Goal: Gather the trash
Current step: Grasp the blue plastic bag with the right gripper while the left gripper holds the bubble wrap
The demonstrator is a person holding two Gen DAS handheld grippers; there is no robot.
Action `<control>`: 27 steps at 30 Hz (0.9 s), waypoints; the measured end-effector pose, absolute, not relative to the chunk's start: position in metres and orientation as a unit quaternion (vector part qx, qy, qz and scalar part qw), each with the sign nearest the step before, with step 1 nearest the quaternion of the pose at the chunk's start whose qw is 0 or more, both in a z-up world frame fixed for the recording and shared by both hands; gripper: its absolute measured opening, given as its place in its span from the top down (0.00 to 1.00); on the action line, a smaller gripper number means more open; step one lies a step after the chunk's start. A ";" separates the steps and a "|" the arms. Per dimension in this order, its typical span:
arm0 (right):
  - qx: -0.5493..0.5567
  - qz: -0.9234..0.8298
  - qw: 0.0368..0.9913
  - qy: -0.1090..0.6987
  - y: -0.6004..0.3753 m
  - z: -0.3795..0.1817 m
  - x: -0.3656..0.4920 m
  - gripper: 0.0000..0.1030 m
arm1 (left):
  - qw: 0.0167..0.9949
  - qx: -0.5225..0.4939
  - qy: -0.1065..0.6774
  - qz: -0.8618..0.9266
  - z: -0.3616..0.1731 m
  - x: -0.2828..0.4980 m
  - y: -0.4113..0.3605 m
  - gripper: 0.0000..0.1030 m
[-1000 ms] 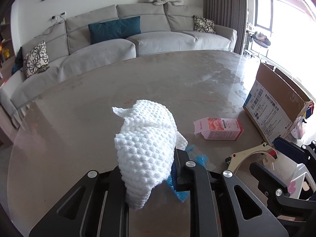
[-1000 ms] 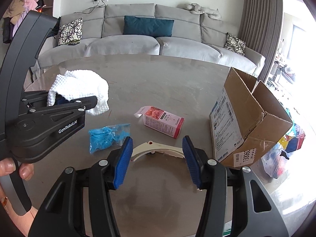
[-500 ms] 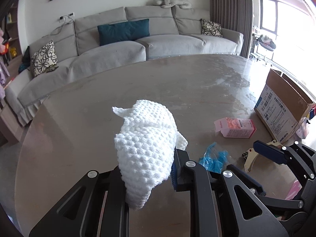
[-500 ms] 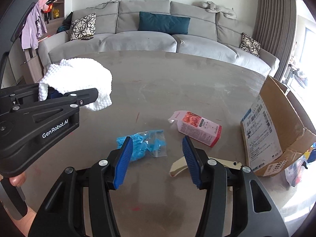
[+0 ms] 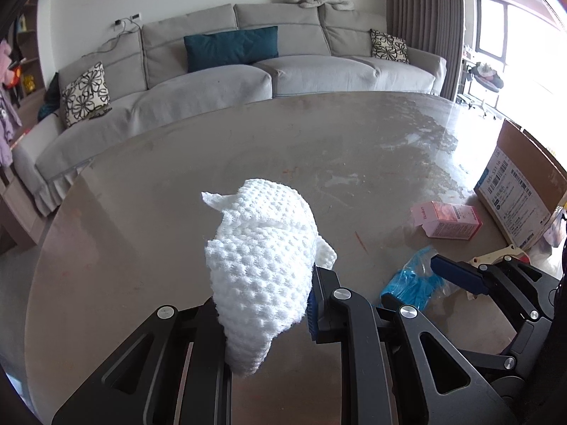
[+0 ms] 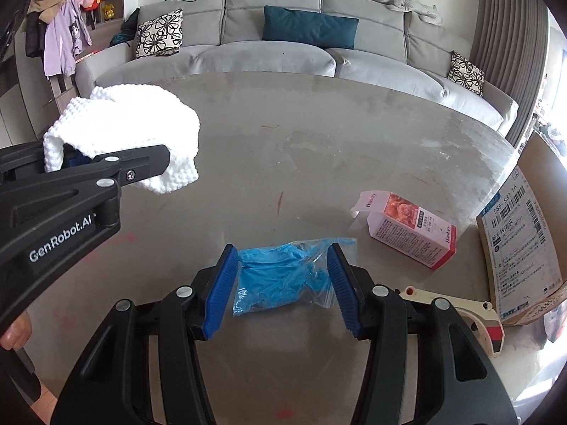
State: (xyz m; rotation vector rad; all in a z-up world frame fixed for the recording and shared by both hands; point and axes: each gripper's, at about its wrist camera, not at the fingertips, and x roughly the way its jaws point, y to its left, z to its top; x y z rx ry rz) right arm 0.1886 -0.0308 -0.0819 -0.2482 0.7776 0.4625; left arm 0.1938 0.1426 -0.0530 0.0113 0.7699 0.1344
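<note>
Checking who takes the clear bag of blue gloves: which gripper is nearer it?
Right. The right gripper straddles the bag of blue gloves, jaws open. The left gripper, shut on a white cloth, sits off to its left.

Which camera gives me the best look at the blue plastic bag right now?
The right wrist view. The blue plastic bag lies there whole on the table, framed between the open jaws of the right gripper. The left wrist view shows only part of it, low at the right, behind the gripper arms.

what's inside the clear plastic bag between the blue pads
Crumpled blue material fills the clear plastic bag, lying on the table. What it is exactly, and anything beneath it, cannot be seen.
</note>
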 end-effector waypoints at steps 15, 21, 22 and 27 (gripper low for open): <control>-0.116 0.229 0.883 0.394 -0.030 -0.096 0.191 0.58 | 0.924 -0.003 0.378 0.062 -0.056 0.197 0.145 0.82; -0.117 0.225 0.886 0.388 -0.030 -0.096 0.188 0.64 | 0.923 -0.004 0.380 0.061 -0.058 0.198 0.146 0.82; -0.116 0.224 0.887 0.386 -0.030 -0.096 0.188 0.65 | 0.923 -0.006 0.380 0.061 -0.058 0.198 0.146 0.82; -0.111 0.221 0.889 0.385 -0.031 -0.094 0.186 0.67 | 0.923 -0.006 0.380 0.063 -0.060 0.199 0.146 0.82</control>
